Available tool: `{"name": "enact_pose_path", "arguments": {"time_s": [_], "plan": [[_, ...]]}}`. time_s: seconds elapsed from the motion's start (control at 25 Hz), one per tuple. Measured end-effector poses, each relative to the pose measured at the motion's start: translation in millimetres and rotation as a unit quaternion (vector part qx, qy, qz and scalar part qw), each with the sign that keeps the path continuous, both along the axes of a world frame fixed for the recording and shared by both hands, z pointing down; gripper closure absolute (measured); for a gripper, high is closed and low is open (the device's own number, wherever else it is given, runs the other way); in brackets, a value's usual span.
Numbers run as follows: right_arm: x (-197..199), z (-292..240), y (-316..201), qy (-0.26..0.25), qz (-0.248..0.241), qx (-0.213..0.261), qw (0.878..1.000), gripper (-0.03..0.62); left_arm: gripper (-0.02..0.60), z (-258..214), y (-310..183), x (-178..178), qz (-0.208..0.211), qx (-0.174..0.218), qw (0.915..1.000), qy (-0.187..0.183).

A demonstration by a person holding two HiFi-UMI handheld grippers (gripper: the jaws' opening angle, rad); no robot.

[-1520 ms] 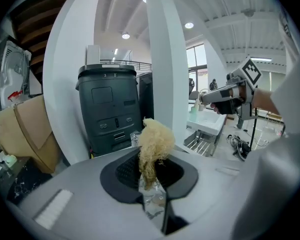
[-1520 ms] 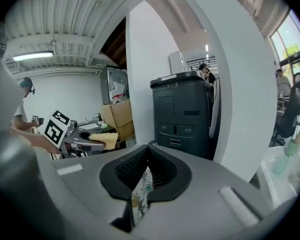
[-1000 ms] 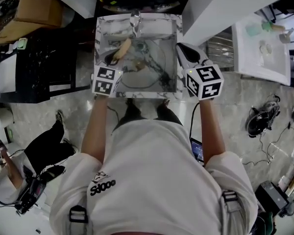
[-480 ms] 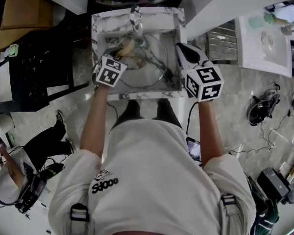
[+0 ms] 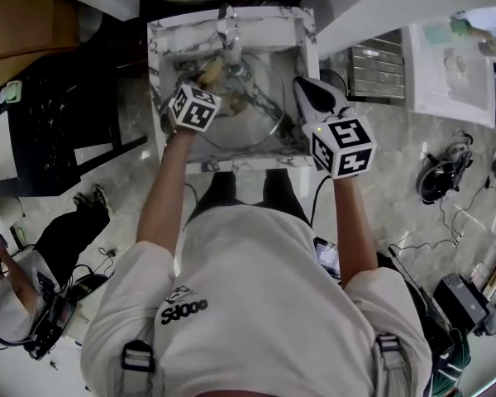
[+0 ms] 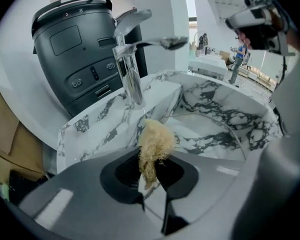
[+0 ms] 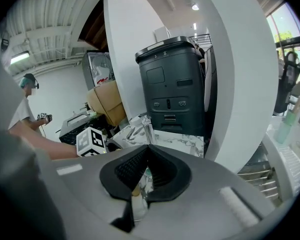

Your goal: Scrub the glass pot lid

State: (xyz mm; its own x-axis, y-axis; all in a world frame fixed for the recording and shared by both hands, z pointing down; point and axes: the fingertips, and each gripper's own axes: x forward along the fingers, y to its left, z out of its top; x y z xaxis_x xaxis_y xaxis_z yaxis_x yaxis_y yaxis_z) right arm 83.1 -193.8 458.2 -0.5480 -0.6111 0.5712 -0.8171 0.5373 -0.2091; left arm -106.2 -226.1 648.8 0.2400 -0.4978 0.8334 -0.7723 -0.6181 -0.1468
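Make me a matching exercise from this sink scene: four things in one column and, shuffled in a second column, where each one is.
Things:
1. scrubber
2. glass lid
3. faucet
4. black bin

Places:
A. standing at the back rim of the sink
B. clamped in the left tool
C. behind the sink
D. gripped at its edge by the right tool

Pairs: 1-B, 2-D, 3-A, 4-C
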Motion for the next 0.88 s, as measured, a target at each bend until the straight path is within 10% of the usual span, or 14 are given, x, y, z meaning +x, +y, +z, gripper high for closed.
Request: {"name": "enact_pose_path", "arguments": {"time_s": [0.44,0.88], "plan": [[9,9,3,-0.001,0.002,-0.015,1.0,0.591,0.528,52,-15,-2,-0.001,0.011,0.9965,-0.083],[18,13,9,0.003,0.0,-0.023,1.0,0.59,0.526,74,-19,18,-0.007,-0.003,0.9975,-0.07]]}}
